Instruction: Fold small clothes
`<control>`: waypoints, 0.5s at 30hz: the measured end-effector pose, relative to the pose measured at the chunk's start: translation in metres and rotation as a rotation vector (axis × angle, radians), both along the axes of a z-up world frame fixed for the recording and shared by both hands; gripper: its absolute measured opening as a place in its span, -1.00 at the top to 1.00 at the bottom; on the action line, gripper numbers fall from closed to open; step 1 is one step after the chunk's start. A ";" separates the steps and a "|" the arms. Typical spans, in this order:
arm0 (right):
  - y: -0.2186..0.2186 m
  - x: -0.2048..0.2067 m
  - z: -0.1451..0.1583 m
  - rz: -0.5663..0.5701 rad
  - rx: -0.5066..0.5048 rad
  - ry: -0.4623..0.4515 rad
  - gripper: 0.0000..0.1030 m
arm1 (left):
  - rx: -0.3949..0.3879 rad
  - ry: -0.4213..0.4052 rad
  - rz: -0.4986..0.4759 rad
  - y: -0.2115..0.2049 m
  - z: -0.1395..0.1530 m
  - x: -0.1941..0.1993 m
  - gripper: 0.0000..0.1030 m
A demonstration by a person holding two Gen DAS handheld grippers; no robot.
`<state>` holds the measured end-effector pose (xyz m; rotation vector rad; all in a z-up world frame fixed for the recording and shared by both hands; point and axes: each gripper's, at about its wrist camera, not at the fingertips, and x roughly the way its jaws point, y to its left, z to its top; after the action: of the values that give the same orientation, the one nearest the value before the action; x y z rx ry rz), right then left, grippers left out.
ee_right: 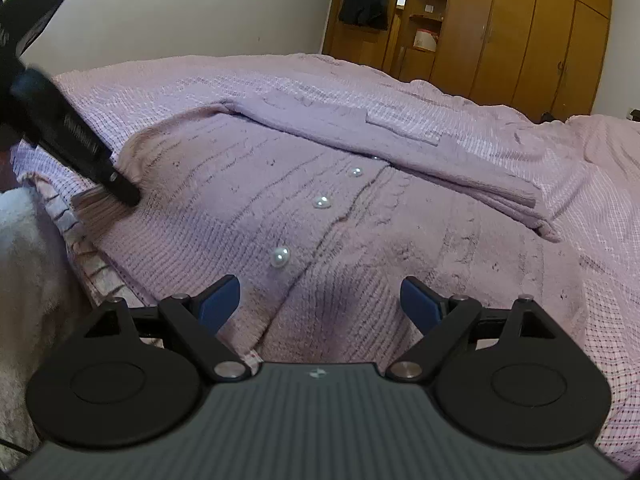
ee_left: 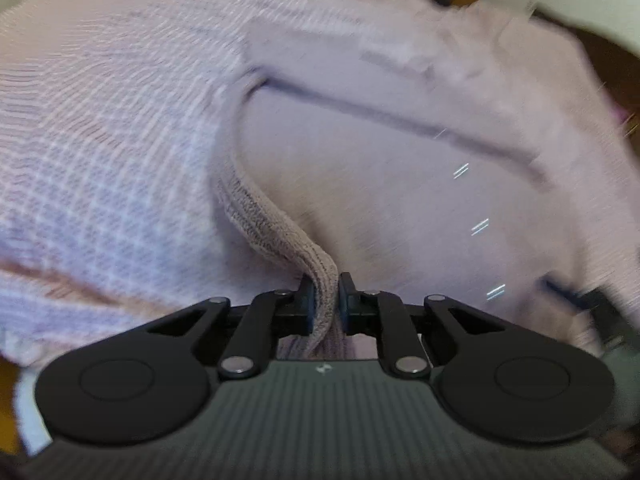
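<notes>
Cardigan (ee_right: 360,240): one, lilac knit, flat on the bedspread (ee_right: 600,184).
Pearl buttons (ee_right: 280,257): four showing down its front.
Left gripper (ee_left: 325,300): pinching the cardigan's ribbed edge.
Right gripper (ee_right: 320,304): spread wide over the cardigan, empty.
Wardrobe (ee_right: 520,32): one, beyond the cardigan.

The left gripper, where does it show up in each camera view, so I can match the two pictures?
Left wrist view: left gripper at bottom centre, its fingers shut on the cardigan's ribbed edge.
Right wrist view: left gripper comes in from the upper left, tip at the cardigan's left edge.
Shared landmark: the pearl buttons, light streaks in the left view.
</notes>
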<state>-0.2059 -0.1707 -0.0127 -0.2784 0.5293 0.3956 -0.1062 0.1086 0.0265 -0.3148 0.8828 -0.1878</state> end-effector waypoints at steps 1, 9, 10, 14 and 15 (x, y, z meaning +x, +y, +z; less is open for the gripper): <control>0.001 -0.001 0.001 0.005 0.003 -0.004 -0.79 | -0.043 -0.020 -0.002 0.000 0.007 0.000 0.74; 0.018 -0.008 -0.002 0.060 -0.005 -0.040 -0.98 | -0.134 -0.225 0.024 -0.005 0.065 0.018 0.75; 0.020 -0.007 -0.005 0.060 -0.017 -0.037 -0.99 | -0.133 -0.238 0.034 -0.003 0.069 0.022 0.75; 0.025 -0.003 -0.015 0.051 -0.069 -0.024 -0.99 | -0.150 -0.258 0.063 -0.001 0.079 0.030 0.76; 0.026 -0.003 -0.018 0.046 -0.091 -0.031 -0.99 | -0.150 -0.257 0.068 -0.001 0.080 0.031 0.76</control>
<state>-0.2090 -0.1444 -0.0306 -0.3845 0.5122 0.4114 -0.0752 0.1078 0.1061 -0.4496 0.6039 -0.2266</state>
